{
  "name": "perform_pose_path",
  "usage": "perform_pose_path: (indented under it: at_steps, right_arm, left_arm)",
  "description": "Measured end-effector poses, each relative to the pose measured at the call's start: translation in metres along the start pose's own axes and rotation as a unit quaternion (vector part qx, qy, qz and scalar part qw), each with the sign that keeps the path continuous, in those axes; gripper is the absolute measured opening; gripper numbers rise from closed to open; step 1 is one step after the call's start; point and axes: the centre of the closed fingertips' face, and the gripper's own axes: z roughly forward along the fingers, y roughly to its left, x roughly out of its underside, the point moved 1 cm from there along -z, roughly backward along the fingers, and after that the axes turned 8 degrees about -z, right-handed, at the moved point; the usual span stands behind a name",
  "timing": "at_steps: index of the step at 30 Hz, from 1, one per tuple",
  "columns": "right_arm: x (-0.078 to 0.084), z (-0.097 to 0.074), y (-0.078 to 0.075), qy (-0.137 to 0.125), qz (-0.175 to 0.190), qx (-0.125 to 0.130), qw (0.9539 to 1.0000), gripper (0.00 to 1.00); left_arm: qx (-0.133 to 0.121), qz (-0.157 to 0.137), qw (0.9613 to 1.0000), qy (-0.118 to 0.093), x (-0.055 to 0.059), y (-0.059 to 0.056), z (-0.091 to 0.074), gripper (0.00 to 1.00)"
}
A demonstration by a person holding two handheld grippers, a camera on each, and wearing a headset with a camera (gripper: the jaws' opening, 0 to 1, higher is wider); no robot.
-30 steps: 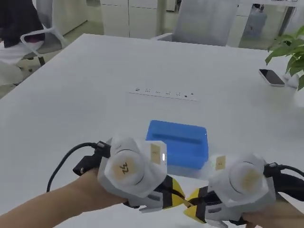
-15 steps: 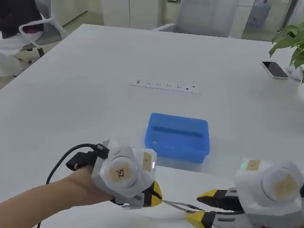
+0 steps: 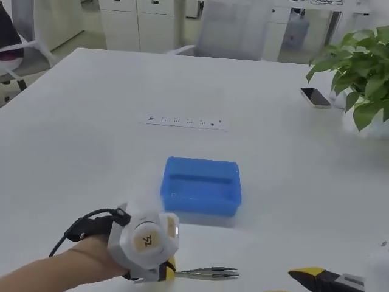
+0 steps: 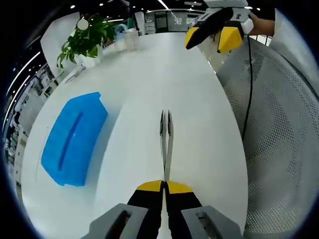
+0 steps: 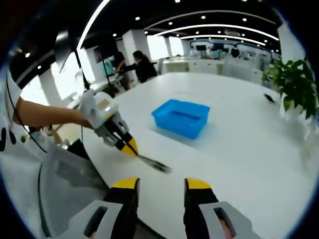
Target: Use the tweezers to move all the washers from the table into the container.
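My left gripper (image 3: 168, 271) is near the table's front edge, shut on the handle end of thin metal tweezers (image 3: 208, 274). The tweezers point right, low over the table. In the left gripper view the yellow jaws (image 4: 164, 185) pinch the tweezers (image 4: 165, 137), whose tips stand slightly apart. The blue container (image 3: 201, 186) lies just beyond, its inside looking bare. My right gripper (image 3: 321, 279) is at the bottom right, apart from the tweezers. In the right gripper view it (image 5: 162, 185) is open with nothing between its fingers, facing the left gripper (image 5: 110, 127) and the container (image 5: 182, 117).
A white power strip (image 3: 182, 121) lies behind the container. A phone (image 3: 315, 97) and a potted plant (image 3: 357, 76) stand at the far right. Office chairs ring the far table edge. People stand in the background of the right gripper view.
The right gripper has pulled away to the right from the left one, and its jaws now stand open. The tweezers stay in the left gripper. The head camera shifted.
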Motion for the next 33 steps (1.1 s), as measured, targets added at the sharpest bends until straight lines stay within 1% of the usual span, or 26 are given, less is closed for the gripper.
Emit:
perform_pose_path:
  at_steps: [4,5,6,7,8,9,10,11,13,14,16,17,18,19,20,21,22,23,24,26,27,28,29,30,31,33]
  right_arm:
    - [-0.005,-0.006,-0.001,-0.013,0.002,0.015,0.9998,0.36]
    - [-0.007,-0.008,-0.001,-0.017,0.0,0.018,0.9997,0.37]
    - [-0.009,-0.009,-0.001,-0.021,-0.001,0.021,0.9996,0.39]
    - [-0.012,-0.01,-0.001,-0.027,-0.003,0.024,0.9993,0.39]
    - [-0.014,-0.011,0.0,-0.03,-0.005,0.025,0.9992,0.4]
    - [-0.016,-0.011,0.001,-0.035,-0.008,0.028,0.9989,0.41]
    - [-0.017,-0.01,0.001,-0.038,-0.009,0.03,0.9988,0.42]
    - [-0.018,-0.01,0.001,-0.04,-0.009,0.031,0.9987,0.44]
    - [-0.018,-0.009,0.003,-0.042,-0.01,0.03,0.9986,0.47]
    - [-0.017,-0.008,0.003,-0.042,-0.011,0.031,0.9986,0.48]
    - [-0.017,-0.007,0.003,-0.041,-0.012,0.033,0.9985,0.51]
    - [-0.017,-0.006,0.003,-0.041,-0.012,0.034,0.9985,0.53]
    - [-0.016,-0.006,0.003,-0.04,-0.012,0.034,0.9985,0.55]
    - [-0.016,-0.005,0.002,-0.039,-0.012,0.035,0.9985,0.58]
    - [-0.016,-0.004,0.002,-0.037,-0.012,0.035,0.9986,0.6]
    - [-0.014,-0.003,0.002,-0.034,-0.012,0.033,0.9988,0.6]
    - [-0.014,-0.003,0.002,-0.033,-0.012,0.032,0.9989,0.59]
    - [-0.014,-0.002,0.003,-0.034,-0.012,0.032,0.9989,0.59]
    - [-0.013,-0.001,0.003,-0.034,-0.011,0.031,0.9989,0.6]
    - [-0.012,0.001,0.003,-0.033,-0.008,0.029,0.999,0.62]
    - [-0.012,0.001,0.003,-0.033,-0.007,0.029,0.999,0.62]
    - [-0.012,0.001,0.004,-0.035,-0.006,0.029,0.9989,0.61]
    - [-0.013,0.001,0.003,-0.039,-0.005,0.032,0.9987,0.61]
    - [-0.014,0.002,0.003,-0.041,-0.004,0.034,0.9986,0.61]
    - [-0.014,0.002,0.003,-0.041,-0.002,0.035,0.9985,0.62]
    - [-0.012,0.003,0.002,-0.038,-0.001,0.039,0.9985,0.64]
  left_arm:
    - [-0.008,0.003,1.0,-0.002,0.0,-0.003,-0.001,0.0]
    - [-0.016,-0.005,0.9999,-0.003,0.0,-0.002,-0.003,0.01]
    - [-0.015,-0.01,0.9998,-0.003,0.0,-0.002,-0.004,0.05]
    - [-0.019,-0.032,0.9993,0.0,0.002,-0.003,-0.005,0.08]
    - [-0.029,-0.045,0.9986,-0.001,0.003,0.0,-0.007,0.11]
    - [-0.027,-0.047,0.9985,-0.005,0.003,0.0,-0.008,0.13]
    - [-0.035,-0.069,0.9969,-0.016,0.003,0.001,-0.011,0.14]
    - [-0.048,-0.101,0.9934,-0.026,0.003,0.002,-0.014,0.18]
    - [-0.049,-0.152,0.9864,-0.038,0.002,0.0,-0.02,0.28]
    - [-0.063,-0.176,0.981,-0.053,0.0,0.002,-0.025,0.35]
    - [-0.078,-0.204,0.9729,-0.077,-0.003,0.002,-0.035,0.41]
    - [-0.089,-0.227,0.9648,-0.099,-0.006,0.002,-0.042,0.45]
    - [-0.1,-0.249,0.9571,-0.11,-0.006,0.003,-0.048,0.5]
    - [-0.103,-0.264,0.9516,-0.119,-0.006,0.002,-0.052,0.56]
    - [-0.119,-0.284,0.9425,-0.131,-0.006,0.003,-0.059,0.63]
    - [-0.133,-0.297,0.9366,-0.131,-0.003,0.004,-0.064,0.67]
    - [-0.132,-0.296,0.9346,-0.147,-0.005,0.002,-0.07,0.66]
    - [-0.135,-0.304,0.9305,-0.153,-0.005,0.0,-0.074,0.64]
    - [-0.144,-0.317,0.9232,-0.163,-0.005,-0.001,-0.08,0.65]
    - [-0.153,-0.336,0.9124,-0.176,-0.004,-0.003,-0.087,0.73]
    - [-0.16,-0.365,0.8995,-0.18,-0.002,-0.006,-0.091,0.79]
    - [-0.161,-0.389,0.8896,-0.178,0.001,-0.01,-0.095,0.86]
    - [-0.165,-0.395,0.8846,-0.185,0.001,-0.01,-0.098,0.88]
    - [-0.174,-0.397,0.8784,-0.201,0.0,-0.01,-0.103,0.89]
    - [-0.179,-0.409,0.8694,-0.212,0.0,-0.012,-0.108,0.89]
    - [-0.175,-0.429,0.859,-0.218,0.003,-0.017,-0.109,0.92]
